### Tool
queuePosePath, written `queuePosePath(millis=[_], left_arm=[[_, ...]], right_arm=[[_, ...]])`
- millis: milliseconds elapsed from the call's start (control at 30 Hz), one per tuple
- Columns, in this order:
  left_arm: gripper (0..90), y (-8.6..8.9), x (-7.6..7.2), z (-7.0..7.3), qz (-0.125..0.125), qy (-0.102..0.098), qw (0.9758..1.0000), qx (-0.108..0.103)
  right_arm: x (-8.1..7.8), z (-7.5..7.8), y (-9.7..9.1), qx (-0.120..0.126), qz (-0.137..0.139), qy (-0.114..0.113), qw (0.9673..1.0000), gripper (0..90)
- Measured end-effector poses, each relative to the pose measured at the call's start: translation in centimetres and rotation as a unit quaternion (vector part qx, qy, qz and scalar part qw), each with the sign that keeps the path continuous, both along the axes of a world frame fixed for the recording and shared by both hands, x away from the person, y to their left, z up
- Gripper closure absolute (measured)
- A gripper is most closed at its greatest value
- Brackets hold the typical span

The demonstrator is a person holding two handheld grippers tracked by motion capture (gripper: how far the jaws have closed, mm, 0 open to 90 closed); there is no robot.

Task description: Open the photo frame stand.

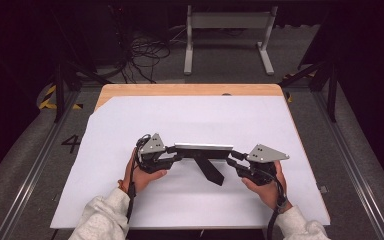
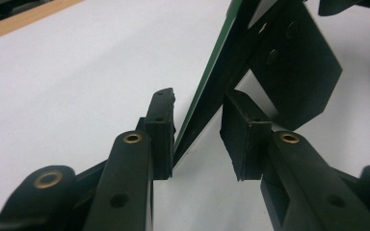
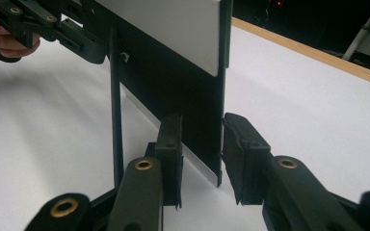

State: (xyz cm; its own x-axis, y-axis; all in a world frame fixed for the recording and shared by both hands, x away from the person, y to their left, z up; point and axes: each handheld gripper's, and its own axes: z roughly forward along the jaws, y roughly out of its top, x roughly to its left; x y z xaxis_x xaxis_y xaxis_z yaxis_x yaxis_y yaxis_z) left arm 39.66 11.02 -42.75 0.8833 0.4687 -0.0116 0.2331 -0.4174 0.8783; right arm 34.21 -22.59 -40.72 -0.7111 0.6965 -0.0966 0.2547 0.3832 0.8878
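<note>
Frame (image 1: pixel 203 148) stands on the white sheet (image 1: pixel 130 115) near the table's (image 1: pixel 190 89) front edge, stand (image 1: pixel 211 171) out. Left gripper (image 1: pixel 176 158) and right gripper (image 1: pixel 232 163) straddle its ends, jaws parted, not clamped.

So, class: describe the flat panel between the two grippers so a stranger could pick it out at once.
Find the white sheet covering the wooden table. Near its middle, between the left gripper and right gripper, stands a thin panel. It alone stands on edge, propped by a black leg behind.
</note>
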Motion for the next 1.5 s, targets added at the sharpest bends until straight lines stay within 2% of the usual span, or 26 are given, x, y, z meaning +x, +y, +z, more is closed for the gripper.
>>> queuePosePath(millis=[233,367,533,733,1267,1500], left_arm=[[65.8,0.0,-0.2,0.2,-0.005,-0.001,1.0000,-0.003],[69.2,0.2,-0.2,0.2,-0.004,0.001,1.0000,-0.005],[71.5,0.3,-0.2,0.3,-0.006,-0.002,1.0000,0.002],[72.8,0.3,-0.3,0.4,-0.008,-0.004,0.9999,0.008],[75.9,0.6,-1.1,0.7,-0.014,-0.001,0.9997,0.019],[76.8,0.6,-1.3,0.6,-0.017,0.003,0.9997,0.017]], right_arm=[[0.1,0.0,0.1,0.000,-0.012,0.002,0.9999,74.5],[0.2,-0.1,0.1,0.005,-0.014,0.000,0.9999,76.6],[0.4,-0.2,0.1,0.006,-0.018,0.001,0.9998,79.7],[0.7,-0.2,0.2,0.005,-0.019,0.002,0.9998,79.9],[2.0,-0.4,0.4,0.023,-0.026,0.015,0.9993,79.4],[2.5,-0.4,0.5,0.023,-0.026,0.021,0.9992,79.5]])
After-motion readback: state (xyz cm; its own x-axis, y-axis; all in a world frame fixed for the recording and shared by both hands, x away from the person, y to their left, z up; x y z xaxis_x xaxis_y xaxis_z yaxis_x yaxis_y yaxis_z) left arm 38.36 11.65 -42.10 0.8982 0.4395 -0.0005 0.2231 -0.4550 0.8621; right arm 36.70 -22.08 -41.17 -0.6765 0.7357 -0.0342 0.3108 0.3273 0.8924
